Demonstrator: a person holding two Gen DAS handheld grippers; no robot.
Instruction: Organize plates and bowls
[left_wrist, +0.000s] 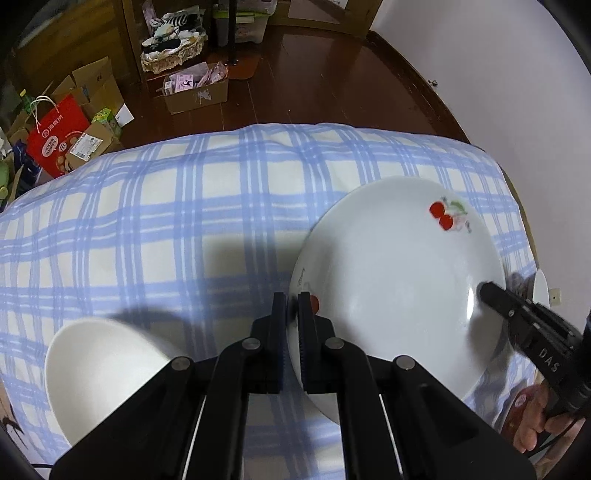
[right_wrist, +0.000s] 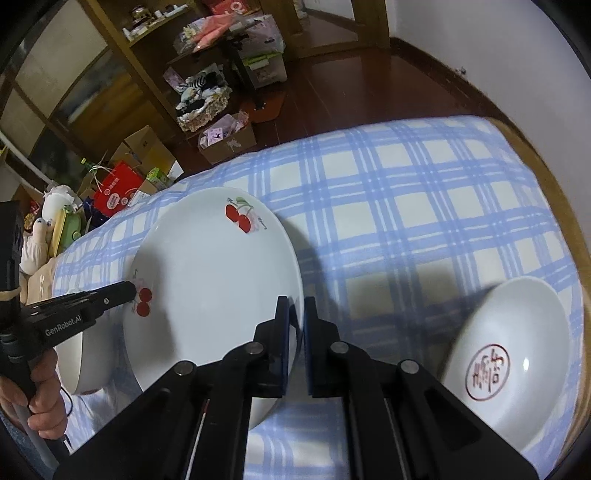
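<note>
Left gripper (left_wrist: 292, 306): we find its jaws clamped together on the near-left rim of the cherry plate (left_wrist: 399, 280), one finger above the rim, one below.
Right gripper (right_wrist: 296, 314): we find it pinched on the opposite rim of the same plate; the left wrist view shows its black tip on the plate's right edge.
Cherry plate: held by both tongs at once, over the checked cloth (left_wrist: 166, 221); we cannot tell whether it touches the cloth.
Plain white bowl (left_wrist: 99, 369): near, just left of the left gripper, resting on the cloth; the right wrist view shows the plate's edge overlapping it.
Stamped bowl (right_wrist: 506, 362): white, with a red round seal inside, on the cloth to the right of the right gripper, well apart from the plate.
Hands: a hand (right_wrist: 40, 402) grips the left tool's handle; fingers (left_wrist: 535, 424) show at the right tool's handle.
Surface: blue-and-white plaid cloth, wrinkled, draped over a table; a wooden edge (right_wrist: 546, 192) shows on the right.
Floor (left_wrist: 325, 74): dark red-brown boards beyond the table.
Far clutter: a red paper bag (left_wrist: 55, 140), cardboard boxes (left_wrist: 195, 92), a lace-trimmed basket (left_wrist: 173, 51) on wooden shelving.
Wall (left_wrist: 498, 92): plain white, at right.
</note>
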